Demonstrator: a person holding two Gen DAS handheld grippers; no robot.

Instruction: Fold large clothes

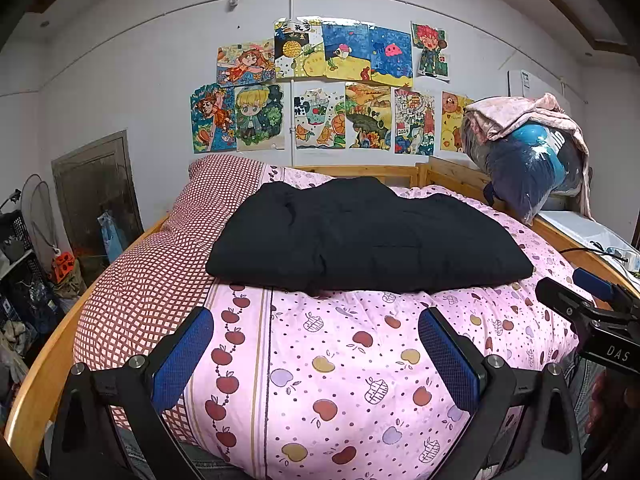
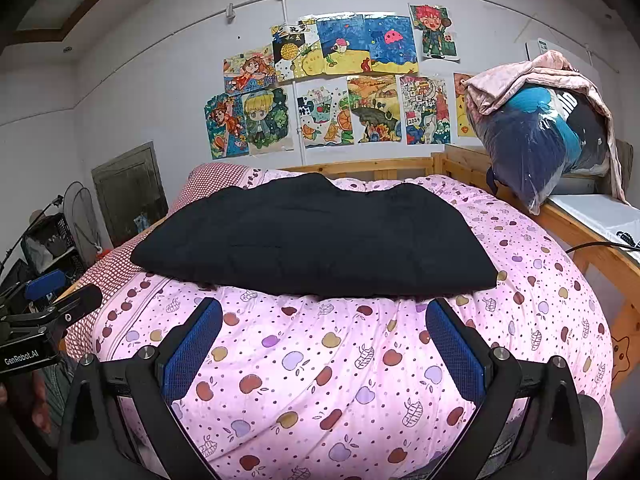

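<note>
A wooden-framed bed (image 1: 40,364) is filling both views, lying under a pink apple-print quilt (image 1: 340,360) with a red checked strip (image 1: 160,264) running along its left side. A black garment (image 1: 360,240), folded into a thick rectangle, is resting across the middle of the bed toward the head end, its near edge lying just beyond both grippers. Nothing is lying on the quilt between the fingers and that edge. At the bed's far right corner, a plastic-wrapped blue bundle (image 2: 536,140) with a pink cloth (image 2: 532,76) draped over it is sitting beside the frame. Colourful drawings (image 1: 320,88) are hanging on the wall behind the headboard. The left gripper (image 1: 316,356) and right gripper (image 2: 324,348) are hovering over the quilt's near part, fingers spread wide, holding nothing.
</note>
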